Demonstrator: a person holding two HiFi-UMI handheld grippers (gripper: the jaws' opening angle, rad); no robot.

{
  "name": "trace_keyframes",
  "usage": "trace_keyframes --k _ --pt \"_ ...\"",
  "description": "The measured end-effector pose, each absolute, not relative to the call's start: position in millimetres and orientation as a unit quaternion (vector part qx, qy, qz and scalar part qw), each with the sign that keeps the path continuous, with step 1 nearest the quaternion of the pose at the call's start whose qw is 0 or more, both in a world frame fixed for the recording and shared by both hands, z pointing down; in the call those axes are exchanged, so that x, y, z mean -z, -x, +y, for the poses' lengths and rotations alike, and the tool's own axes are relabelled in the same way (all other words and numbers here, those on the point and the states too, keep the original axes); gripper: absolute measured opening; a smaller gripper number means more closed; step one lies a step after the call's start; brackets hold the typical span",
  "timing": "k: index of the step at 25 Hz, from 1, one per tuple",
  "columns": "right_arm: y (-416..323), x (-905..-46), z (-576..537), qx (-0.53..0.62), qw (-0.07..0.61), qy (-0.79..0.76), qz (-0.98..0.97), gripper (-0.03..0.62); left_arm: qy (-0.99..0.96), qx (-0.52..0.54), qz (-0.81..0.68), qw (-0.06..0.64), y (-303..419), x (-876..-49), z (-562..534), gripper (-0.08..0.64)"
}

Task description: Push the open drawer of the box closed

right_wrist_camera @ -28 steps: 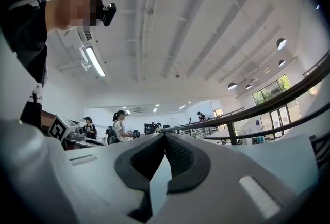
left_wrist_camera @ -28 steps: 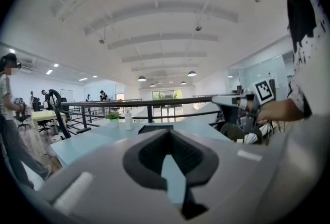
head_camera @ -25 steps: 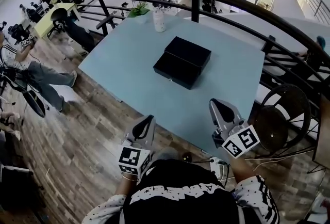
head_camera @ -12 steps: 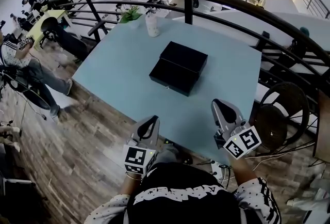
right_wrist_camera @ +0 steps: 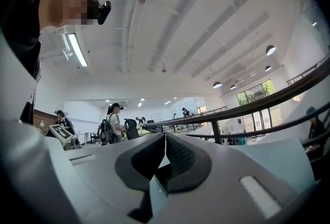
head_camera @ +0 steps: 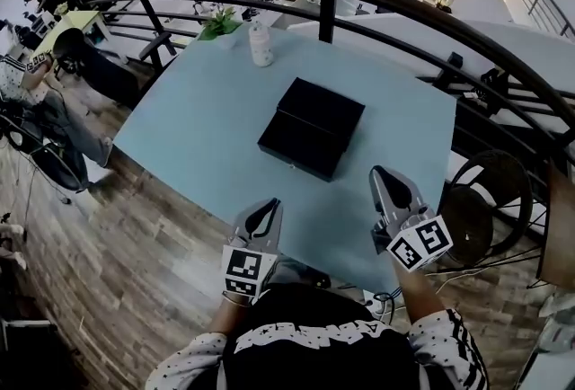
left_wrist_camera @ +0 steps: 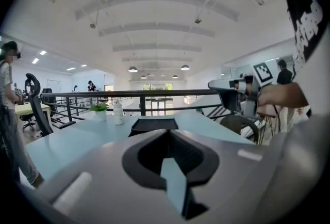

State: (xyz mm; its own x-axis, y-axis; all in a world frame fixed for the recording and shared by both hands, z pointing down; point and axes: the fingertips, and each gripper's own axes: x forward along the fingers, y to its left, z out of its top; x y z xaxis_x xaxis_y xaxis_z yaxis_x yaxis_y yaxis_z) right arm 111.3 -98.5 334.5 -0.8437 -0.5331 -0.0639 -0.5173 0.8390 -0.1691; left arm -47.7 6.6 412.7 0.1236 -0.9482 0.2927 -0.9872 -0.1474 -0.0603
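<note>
Pale blue table (head_camera: 180, 119) carries the black box (head_camera: 323, 105) mid-surface, its drawer (head_camera: 296, 144) pulled out toward me. It looks rigid and light, likely to skid, so I'd press the drawer front squarely. My left claw (head_camera: 269, 205) and right claw (head_camera: 383, 173) hover pressed together, empty. Beyond, a bottle (head_camera: 260, 44) and plant (head_camera: 220, 22) stand clear.

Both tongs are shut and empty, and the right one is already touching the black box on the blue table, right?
Not touching: the head view shows the right tongs hovering apart from the black box, over the near side of the blue table. The rest is right.
</note>
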Motion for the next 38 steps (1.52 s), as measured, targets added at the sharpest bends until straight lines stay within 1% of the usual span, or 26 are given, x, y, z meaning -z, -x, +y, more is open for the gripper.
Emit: trace_keyframes --k 10,19,33,38 --pt "-67.8 -362.6 -155.5 0.082 0.0 0.315 0.946 -0.002 -0.75 -0.141 -0.635 0.118 85.6 -463.9 -38.1 0.0" --pt "-46.1 -418.9 -214.7 0.12 -0.057 0.36 0.924 0.0 -0.755 -0.161 -0.618 0.15 105.9 -512.7 -79.8 0.0" --pt "-32.2 -489.3 -270.5 0.154 -0.132 0.41 0.889 0.009 -0.772 -0.202 -0.577 0.177 108.0 -568.1 -123.9 0.0" --pt "-30.6 -513.2 -283.9 0.175 -0.154 0.426 0.874 0.025 -0.779 -0.218 -0.559 0.184 107.6 -580.3 -131.4 0.0"
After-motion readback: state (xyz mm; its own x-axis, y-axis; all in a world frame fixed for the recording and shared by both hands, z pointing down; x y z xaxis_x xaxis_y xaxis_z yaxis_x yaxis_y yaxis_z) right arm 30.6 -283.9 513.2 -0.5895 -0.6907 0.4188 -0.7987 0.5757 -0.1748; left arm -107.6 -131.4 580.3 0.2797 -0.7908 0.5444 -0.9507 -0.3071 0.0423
